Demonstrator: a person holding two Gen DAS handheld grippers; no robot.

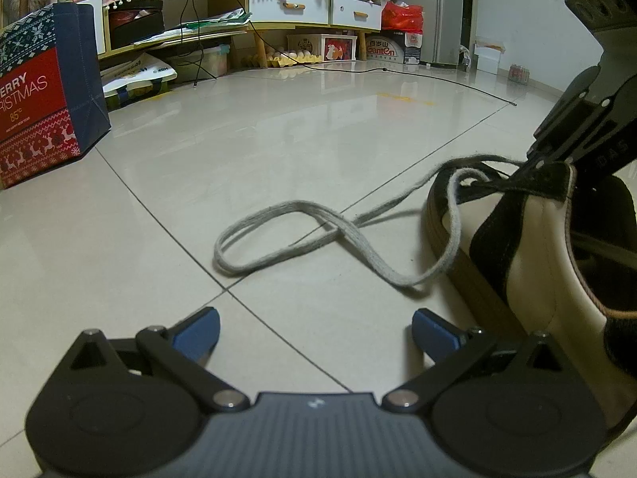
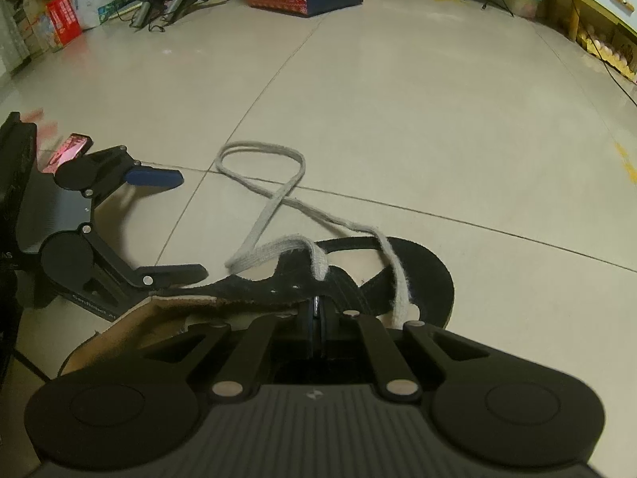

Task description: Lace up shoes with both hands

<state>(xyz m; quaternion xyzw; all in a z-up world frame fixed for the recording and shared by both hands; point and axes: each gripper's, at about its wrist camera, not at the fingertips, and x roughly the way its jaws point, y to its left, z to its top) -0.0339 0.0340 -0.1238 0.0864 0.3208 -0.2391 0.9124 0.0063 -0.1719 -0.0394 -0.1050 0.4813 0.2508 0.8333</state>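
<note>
Gift bag (image 1: 47, 91), red panel: "ERRY / RISTMAS", "85°C" below, first letters cut off at frame edge. Carton (image 1: 384, 49) under cabinet: "Ganten", Chinese characters above. Left claw (image 2: 163, 223) housing: partial "SenRobot", rest unreadable.

Black-and-cream shoe (image 1: 533, 247) on tiled floor, grey lace (image 1: 278, 235) trailing in loose loops

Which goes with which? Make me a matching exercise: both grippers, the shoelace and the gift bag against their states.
1 left gripper
2 right gripper
3 shoelace
4 gift bag

a looped on the floor
b jaws wide open
c jaws shut, tips at the shoe
d standing upright, red and blue

Pairs: 1-b, 2-c, 3-a, 4-d
</note>
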